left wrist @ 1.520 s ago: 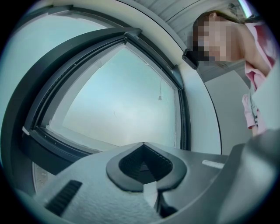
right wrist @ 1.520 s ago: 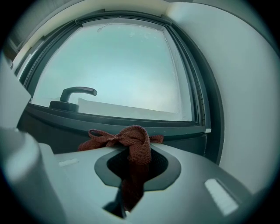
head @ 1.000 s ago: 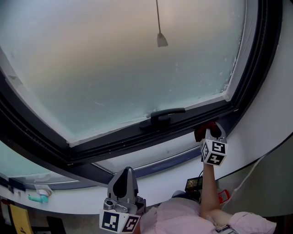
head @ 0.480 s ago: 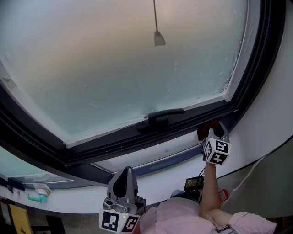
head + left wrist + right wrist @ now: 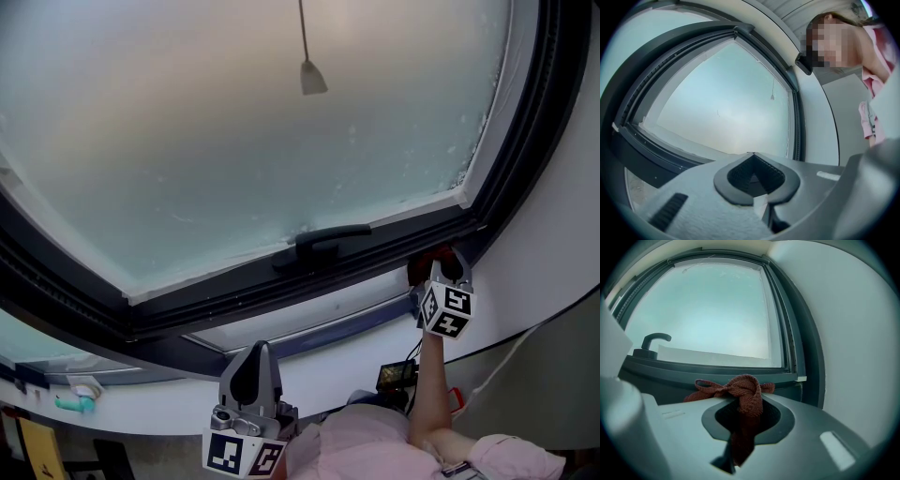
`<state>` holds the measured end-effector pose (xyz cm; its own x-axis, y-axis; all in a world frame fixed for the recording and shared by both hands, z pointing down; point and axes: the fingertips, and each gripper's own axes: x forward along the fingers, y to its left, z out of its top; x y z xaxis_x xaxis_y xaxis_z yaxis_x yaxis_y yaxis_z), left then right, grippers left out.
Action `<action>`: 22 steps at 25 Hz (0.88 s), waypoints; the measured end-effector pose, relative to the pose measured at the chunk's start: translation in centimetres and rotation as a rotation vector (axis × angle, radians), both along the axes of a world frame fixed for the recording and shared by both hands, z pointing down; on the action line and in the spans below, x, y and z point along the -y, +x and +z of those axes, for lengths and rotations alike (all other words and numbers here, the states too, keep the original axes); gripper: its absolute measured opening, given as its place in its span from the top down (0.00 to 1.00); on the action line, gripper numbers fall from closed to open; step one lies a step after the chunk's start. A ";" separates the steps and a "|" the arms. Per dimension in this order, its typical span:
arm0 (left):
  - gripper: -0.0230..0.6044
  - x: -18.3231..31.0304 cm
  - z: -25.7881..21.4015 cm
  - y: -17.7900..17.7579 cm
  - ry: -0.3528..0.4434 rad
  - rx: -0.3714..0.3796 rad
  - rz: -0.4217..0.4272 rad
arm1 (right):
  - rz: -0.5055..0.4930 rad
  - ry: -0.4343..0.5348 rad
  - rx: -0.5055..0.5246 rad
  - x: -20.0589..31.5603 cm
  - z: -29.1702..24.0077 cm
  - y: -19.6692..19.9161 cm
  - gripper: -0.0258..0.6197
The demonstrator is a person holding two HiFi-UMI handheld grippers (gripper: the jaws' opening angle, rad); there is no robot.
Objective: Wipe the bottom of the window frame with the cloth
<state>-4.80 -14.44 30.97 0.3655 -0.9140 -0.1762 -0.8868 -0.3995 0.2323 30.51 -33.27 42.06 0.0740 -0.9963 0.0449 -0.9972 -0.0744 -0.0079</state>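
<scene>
A dark red cloth (image 5: pixel 740 392) is pinched in my right gripper (image 5: pixel 743 401), which is shut on it. In the head view that gripper (image 5: pixel 441 272) holds the cloth (image 5: pixel 424 267) against the dark bottom window frame (image 5: pixel 281 281), close to its lower right corner. The black window handle (image 5: pixel 323 239) sits on the frame to the left of the cloth. My left gripper (image 5: pixel 251 375) hangs low and away from the window, jaws shut with nothing between them. In the left gripper view it (image 5: pixel 752 157) points up at the glass.
Frosted glass (image 5: pixel 244 131) fills most of the view, with a pull cord (image 5: pixel 307 75) hanging in front of it. A white wall (image 5: pixel 553 253) curves along the right of the frame. A second pane and sill (image 5: pixel 309 314) lie below the frame.
My right gripper with the cloth has slid a little to the right along the bottom frame, toward the corner. The left gripper has stayed put.
</scene>
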 end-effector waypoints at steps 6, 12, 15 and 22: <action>0.97 0.5 0.0 0.6 -0.001 0.000 0.002 | 0.005 0.008 0.007 0.3 0.0 0.9 0.88; 0.97 0.8 -0.1 1.1 0.000 0.003 0.002 | 0.014 0.015 0.027 0.5 0.0 1.9 0.88; 0.97 0.9 -0.1 1.1 -0.001 0.004 0.000 | 0.023 0.018 0.035 0.6 0.0 2.4 0.88; 0.97 1.3 -0.3 1.5 0.005 0.005 -0.002 | 0.041 0.018 0.053 0.9 0.1 3.6 0.88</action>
